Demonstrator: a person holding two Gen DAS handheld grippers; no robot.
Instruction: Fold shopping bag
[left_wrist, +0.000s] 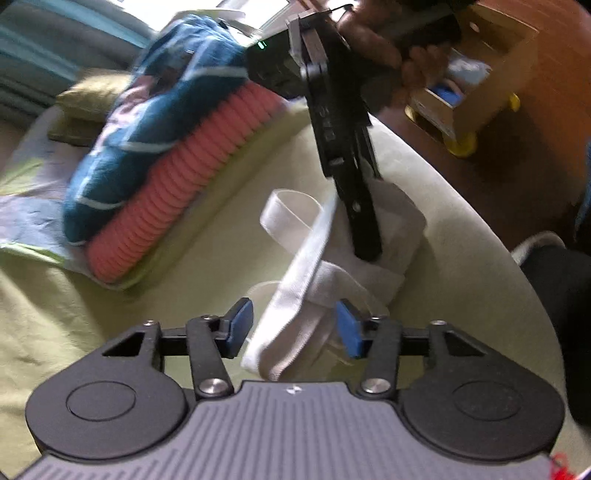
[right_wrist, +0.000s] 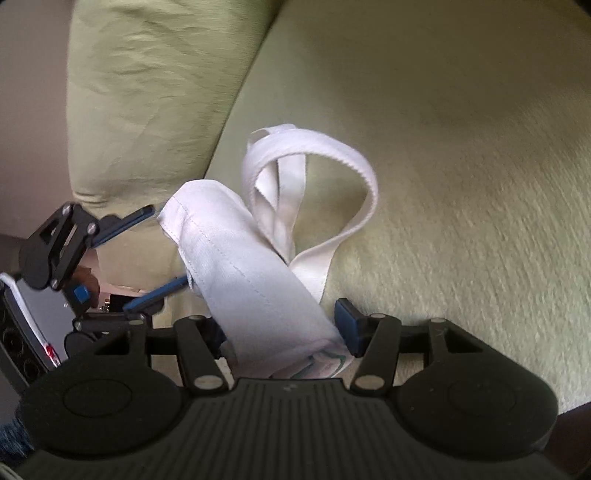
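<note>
So the shopping bag (right_wrist: 251, 273) is already down to a chunky white roll, lying near the front edge of the sofa seat (right_wrist: 461, 147), with its two handles (right_wrist: 314, 177) flopping out loose toward the middle of the cushion. It's plain cloth, soft and light as anything, no stiffness at all, so I reckon it'll spring open the second nobody's pinning it.

The right gripper (right_wrist: 282, 328) has the roll sitting between its blue pads (right_wrist: 347, 325). The jaws look spread about as wide as the roll itself, touching or nearly, but I can't honestly tell if it's squeezing or just cradling. From the other camera it comes down steeply onto the far end of the bundle.

The left gripper (left_wrist: 293, 325) hangs over the near end with its jaws apart, one handle strap (left_wrist: 295, 291) running up between the pads without being pinched.

If it were me, I'd grab the thick body of the roll where the layers stack up, not the straps. Those webbing loops are slick-looking and floppy, so pull on one and the whole thing probably unrolls. Tucking the straps in or wrapping them round seems like what's left to do.

There's a stack of folded towels (left_wrist: 166, 147) further back on the seat, well away from the bag.
</note>
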